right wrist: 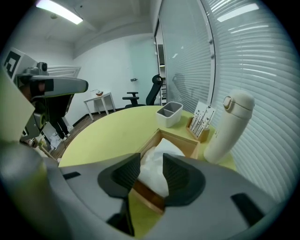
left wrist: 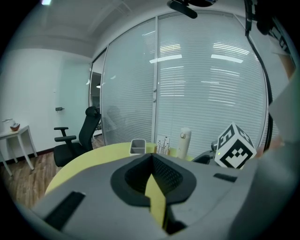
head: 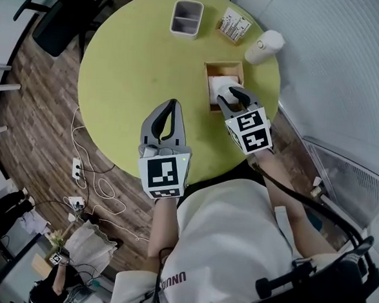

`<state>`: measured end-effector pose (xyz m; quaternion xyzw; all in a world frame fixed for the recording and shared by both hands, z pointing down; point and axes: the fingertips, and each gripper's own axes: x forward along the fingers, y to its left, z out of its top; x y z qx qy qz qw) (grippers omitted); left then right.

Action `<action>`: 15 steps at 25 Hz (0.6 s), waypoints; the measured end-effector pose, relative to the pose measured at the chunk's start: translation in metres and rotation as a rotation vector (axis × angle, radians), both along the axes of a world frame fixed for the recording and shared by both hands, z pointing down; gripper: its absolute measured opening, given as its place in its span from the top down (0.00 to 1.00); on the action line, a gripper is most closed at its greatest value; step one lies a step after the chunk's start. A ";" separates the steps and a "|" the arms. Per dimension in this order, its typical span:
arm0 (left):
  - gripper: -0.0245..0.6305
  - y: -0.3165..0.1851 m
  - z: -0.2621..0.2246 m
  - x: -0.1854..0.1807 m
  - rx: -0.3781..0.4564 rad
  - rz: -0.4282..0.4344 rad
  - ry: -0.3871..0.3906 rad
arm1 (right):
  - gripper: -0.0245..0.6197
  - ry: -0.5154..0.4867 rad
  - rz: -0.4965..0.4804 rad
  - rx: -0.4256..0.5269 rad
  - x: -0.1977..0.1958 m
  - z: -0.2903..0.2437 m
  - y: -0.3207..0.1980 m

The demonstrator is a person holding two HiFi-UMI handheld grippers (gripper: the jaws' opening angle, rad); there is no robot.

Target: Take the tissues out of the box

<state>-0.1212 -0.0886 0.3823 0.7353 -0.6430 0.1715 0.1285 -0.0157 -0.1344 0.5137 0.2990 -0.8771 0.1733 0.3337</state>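
The task is at its very start, by my reading: the tissues (head: 220, 85) all seem to sit in the open wooden box (head: 224, 67), and no sheet lies loose on the yellow-green worktop (head: 131, 66) anywhere around the fingers. The right gripper (head: 237, 91) hangs over the near end of the box with its fingers wide apart, and in the right gripper view a crumpled white peak of tissue stands up between them. The pads flank the peak rather than pinch it, so I judge nothing is gripped yet. What is left is nearly everything: closing on that peak, lifting it clear of the box and repeating for the rest of the stack. The left gripper (head: 173, 103) hovers over bare worktop well to the side of the box, its fingers closed tip to tip with nothing between them. Beyond the right fingers stand a grey divided tray (head: 186, 18), a small card holder (head: 234, 25) and a white flask (head: 265, 47). Little writing can be read. The cards carry dark printed marks too small to make out, the flask and the box show no label, and the marker cube (head: 163, 175) on each gripper bears only black-and-white squares. A few letters run along the person's shirt (head: 221, 247), too cropped and skewed to read with confidence.
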 end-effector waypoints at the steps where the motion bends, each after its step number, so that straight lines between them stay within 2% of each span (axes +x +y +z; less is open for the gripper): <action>1: 0.94 0.000 0.000 -0.001 -0.002 -0.001 0.000 | 0.73 0.012 -0.007 -0.001 0.000 0.003 0.001; 15: 0.94 0.006 0.004 -0.006 -0.021 -0.016 0.017 | 0.72 0.077 -0.042 -0.027 -0.004 0.023 0.010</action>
